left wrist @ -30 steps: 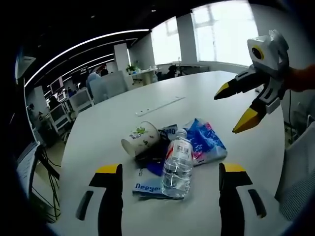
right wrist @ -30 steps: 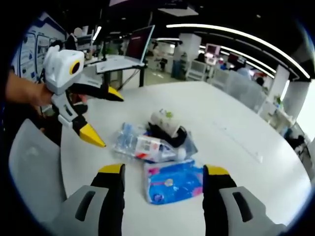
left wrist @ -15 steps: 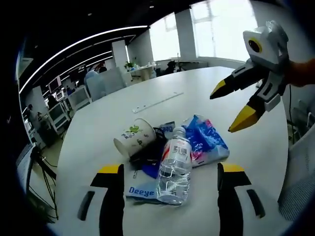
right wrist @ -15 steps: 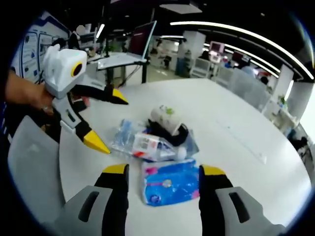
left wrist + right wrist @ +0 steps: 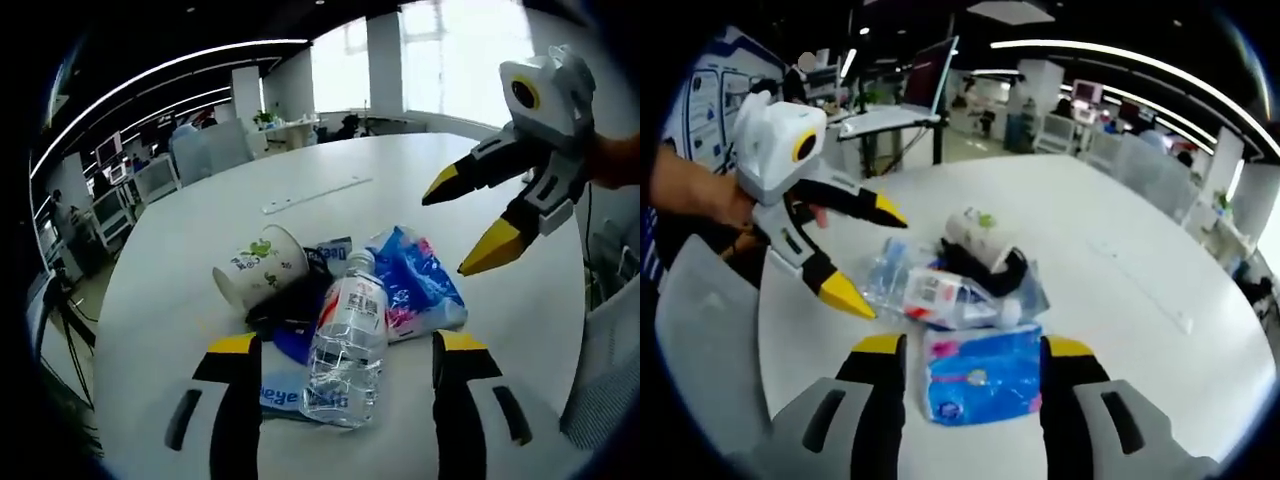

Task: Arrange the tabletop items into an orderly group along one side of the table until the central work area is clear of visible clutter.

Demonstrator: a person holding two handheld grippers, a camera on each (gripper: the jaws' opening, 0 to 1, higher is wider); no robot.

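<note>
Left gripper view: my left gripper (image 5: 340, 360) hangs low over the white round table (image 5: 200, 250), jaws spread wide and gripping nothing. Between them lies the clear water bottle (image 5: 345, 345) on its side, cap end pointing away from me toward the table's middle. Under it a blue-and-white flat packet (image 5: 285, 390) printed with letters, part hidden by the bottle. Just beyond, a dark crumpled item (image 5: 290, 305), which I can't identify. A paper cup (image 5: 258, 275) with green print lies tipped over, touching that dark item, mouth facing the table's far left edge. Right of the bottle and touching it, the blue tissue pack (image 5: 420, 290).

My right gripper (image 5: 480, 215) hovers above the table's right side, yellow tips apart, nothing in them, clear of the pile.

Right gripper view: right gripper (image 5: 970, 395) jaws released, straddling the blue tissue pack (image 5: 980, 385), which sits nearest me. Behind it the water bottle (image 5: 940, 295), then the dark item (image 5: 990, 270) and paper cup (image 5: 975, 235). The left gripper (image 5: 865, 255) comes in from the left, tips parted, beside the bottle's base end; contact I can't judge. All items cluster together, well in from the table (image 5: 1120, 300) edges. A pale strip (image 5: 315, 193) lies apart, farther across the table.
</note>
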